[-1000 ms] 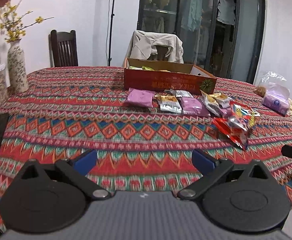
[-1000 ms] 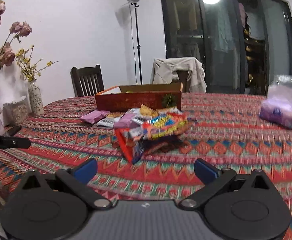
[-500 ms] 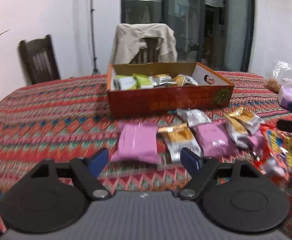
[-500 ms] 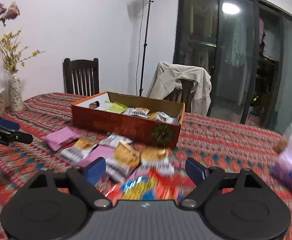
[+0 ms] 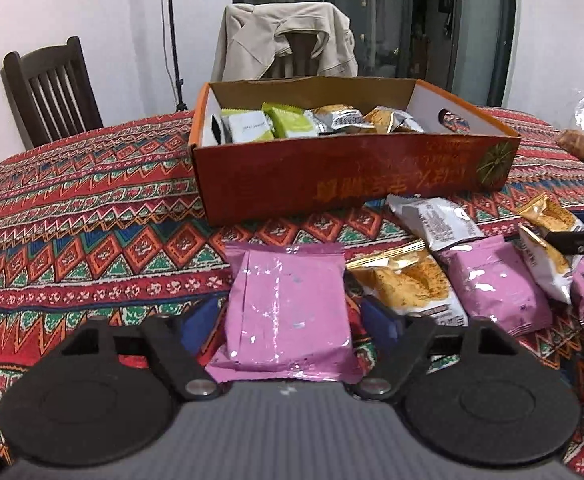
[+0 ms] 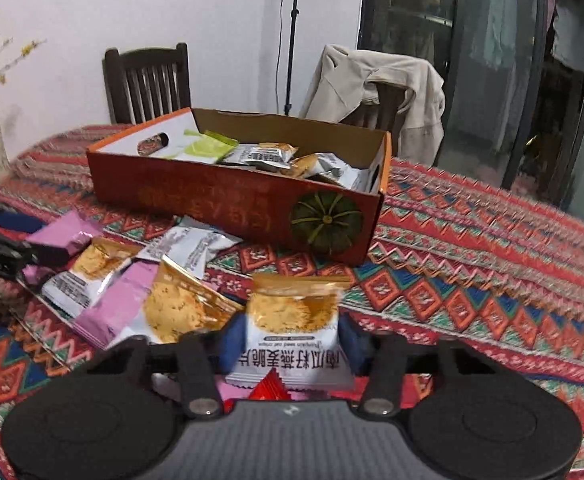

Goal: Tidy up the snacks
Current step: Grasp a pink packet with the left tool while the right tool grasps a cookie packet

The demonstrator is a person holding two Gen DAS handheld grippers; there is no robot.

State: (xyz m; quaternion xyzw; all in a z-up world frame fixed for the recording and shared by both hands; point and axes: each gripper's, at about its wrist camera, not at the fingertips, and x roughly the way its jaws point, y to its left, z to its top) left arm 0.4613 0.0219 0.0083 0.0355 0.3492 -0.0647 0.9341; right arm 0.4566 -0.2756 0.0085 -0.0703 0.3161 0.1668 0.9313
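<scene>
Red box (image 5: pixel 351 172) far, loose packets crowding right. Both claws nearer than before, jaws just closing: left claw (image 5: pixel 288 320) flanking pink packet (image 5: pixel 288 312), pad contact unclear; right claw (image 6: pixel 292 340) gripping gold-white packet (image 6: pixel 292 332).

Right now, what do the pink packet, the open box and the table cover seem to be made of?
Pink packet: probably metallised plastic film, glossy; it wrinkles and shows bright glints.
Open box: looks like cardboard, with a plain brown inside, a printed red outside that is slightly shiny, and a cut hand hole.
Table cover: seemingly woven fabric, matte, with a zigzag pattern; the weave itself is too fine to confirm.
</scene>
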